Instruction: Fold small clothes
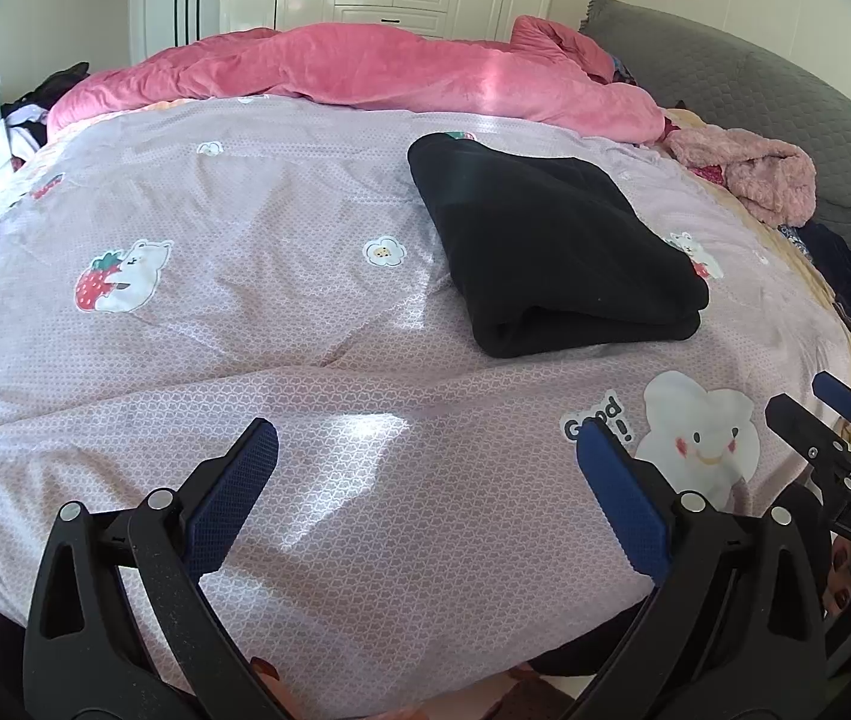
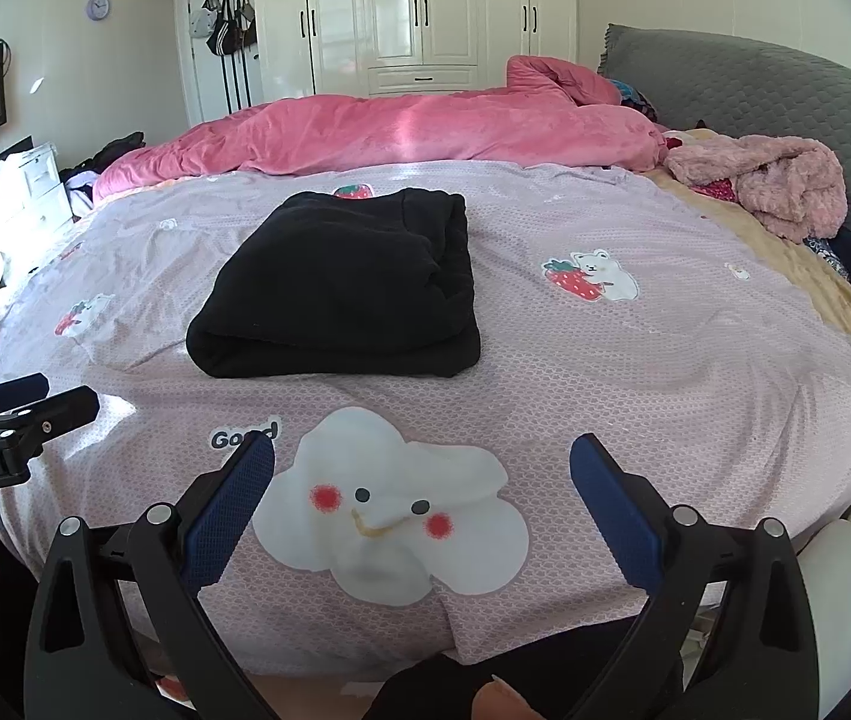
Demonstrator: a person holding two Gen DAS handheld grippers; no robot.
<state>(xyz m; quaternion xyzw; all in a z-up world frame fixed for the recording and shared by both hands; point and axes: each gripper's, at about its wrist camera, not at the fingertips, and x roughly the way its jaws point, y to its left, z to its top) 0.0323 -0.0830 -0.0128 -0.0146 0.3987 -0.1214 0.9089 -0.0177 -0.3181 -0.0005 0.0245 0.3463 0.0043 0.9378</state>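
Left tongs (image 1: pixel 425 498) and right tongs (image 2: pixel 422 498), both spread wide and empty, hover at the bed's (image 2: pixel 695 360) near edge. Ahead lies the black garment (image 2: pixel 335 294), already folded; any further tidying should grip its corners evenly.

Bright daylight from the left — sun patches on the bedspread (image 1: pixel 329 468), fisheye-bent, dark-vignetted edges.

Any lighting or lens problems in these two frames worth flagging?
Left wrist view: sunlight blows out the left edge, with bright patches across the bedspread; the black folded garment is nearly detailless. Right wrist view: the same overexposure at left, glare on the wardrobe doors, strong fisheye bowing of the bed. Both views are sharp, with dark vignette corners.
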